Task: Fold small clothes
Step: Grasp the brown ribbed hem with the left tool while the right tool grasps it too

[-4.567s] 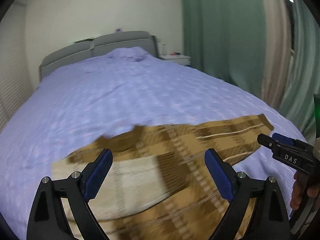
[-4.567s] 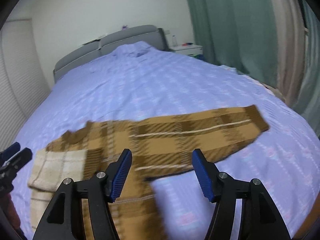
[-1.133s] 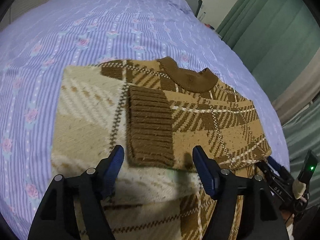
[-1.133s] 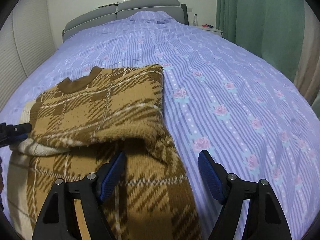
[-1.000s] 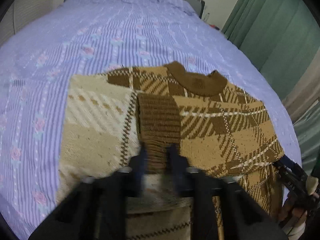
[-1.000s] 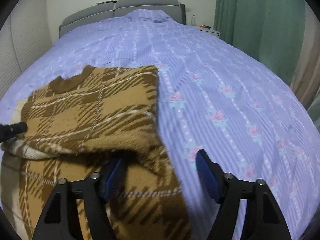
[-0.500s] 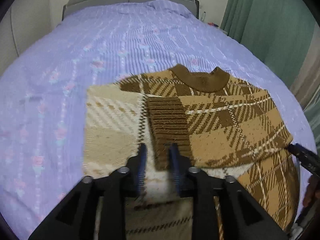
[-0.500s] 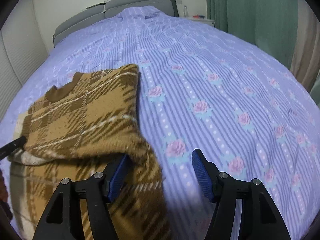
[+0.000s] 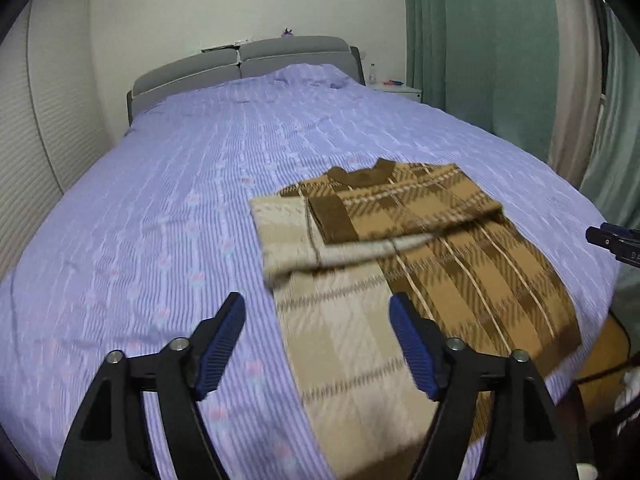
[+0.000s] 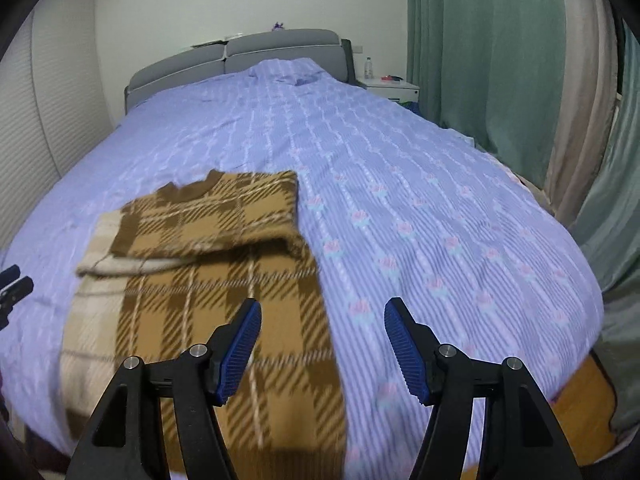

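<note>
Lower left of the left wrist view: the left gripper (image 9: 316,344) hangs over bare bedspread (image 9: 168,208) at the sweater's pale edge. Its jaws have just been opening and now stand wide with nothing between them, which reads as a release after laying the cuff (image 9: 334,220) across the chest. Centre to right of that frame: the sweater (image 9: 400,248) lies flat near the bed's foot edge, collar (image 9: 362,176) toward the headboard (image 9: 240,64), both sleeves folded in over the upper body, lower body stretched straight toward the camera. Flat and square like this, it looks ready for a bottom-to-top fold. Far right edge: the other tool's tip shows, clear of the cloth.

Right wrist view, lower centre: the right gripper (image 10: 322,346) is parted and empty, straddling the sweater's right edge from above, apparently backing off to reach the hem. Hem itself lies below the frame; cannot tell its state.
</note>
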Motion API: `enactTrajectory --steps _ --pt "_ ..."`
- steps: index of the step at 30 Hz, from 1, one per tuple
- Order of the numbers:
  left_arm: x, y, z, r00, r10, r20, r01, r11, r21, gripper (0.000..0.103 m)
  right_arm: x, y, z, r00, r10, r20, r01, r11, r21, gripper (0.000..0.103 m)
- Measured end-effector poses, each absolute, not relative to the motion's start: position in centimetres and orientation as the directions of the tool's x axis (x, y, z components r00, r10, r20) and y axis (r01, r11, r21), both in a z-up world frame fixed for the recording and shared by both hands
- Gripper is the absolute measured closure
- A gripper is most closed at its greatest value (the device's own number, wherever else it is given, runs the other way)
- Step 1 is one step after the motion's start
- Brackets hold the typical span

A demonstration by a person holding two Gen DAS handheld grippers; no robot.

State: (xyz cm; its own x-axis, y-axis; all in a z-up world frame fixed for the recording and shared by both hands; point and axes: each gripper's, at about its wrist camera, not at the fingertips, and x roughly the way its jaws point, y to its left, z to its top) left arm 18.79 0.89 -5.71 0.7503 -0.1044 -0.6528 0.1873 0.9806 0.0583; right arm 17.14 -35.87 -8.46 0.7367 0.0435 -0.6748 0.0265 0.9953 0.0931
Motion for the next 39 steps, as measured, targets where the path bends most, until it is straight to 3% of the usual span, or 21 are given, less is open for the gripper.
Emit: enactTrajectory --steps 2,12,16,21,23,33,39 --pt "16.9 0.6 -6.2 0.753 -0.109 -0.649 0.202 0.977 0.069 0.018 15.6 -35.6 -8.7 0.731 0.056 -0.680 0.007 0.996 0.089 0.039" --pt "10.6 1.5 -13.1 0.645 -0.133 -0.753 0.188 0.982 -0.013 0.018 10.0 -35.4 -14.5 0.649 0.109 -0.752 0.022 0.987 0.162 0.039" --pt "10.0 2.1 -15.0 0.590 -0.232 -0.773 0.193 0.971 -0.143 0.018 9.0 -35.4 -16.2 0.621 0.119 -0.775 0.019 0.986 0.166 0.039" --pt "10.8 2.5 -17.4 0.526 -0.319 -0.789 0.170 0.948 -0.270 0.029 9.0 -35.1 -18.0 0.613 0.173 -0.771 0.011 0.974 0.227 0.039" --pt "11.1 2.6 -18.2 0.503 -0.317 -0.804 0.148 0.948 -0.282 0.039 9.3 -35.0 -18.9 0.599 0.184 -0.779 0.009 0.972 0.236 0.039" --pt "13.2 1.4 -20.2 0.462 -0.335 -0.821 0.158 0.942 -0.296 0.039 10.5 -36.4 -21.3 0.586 0.178 -0.790 0.052 0.965 0.256 0.040" --pt "12.9 0.8 -19.0 0.426 -0.431 -0.795 0.203 0.902 -0.381 0.061 11.4 -36.6 -22.1 0.579 0.231 -0.782 0.047 0.948 0.315 0.058"
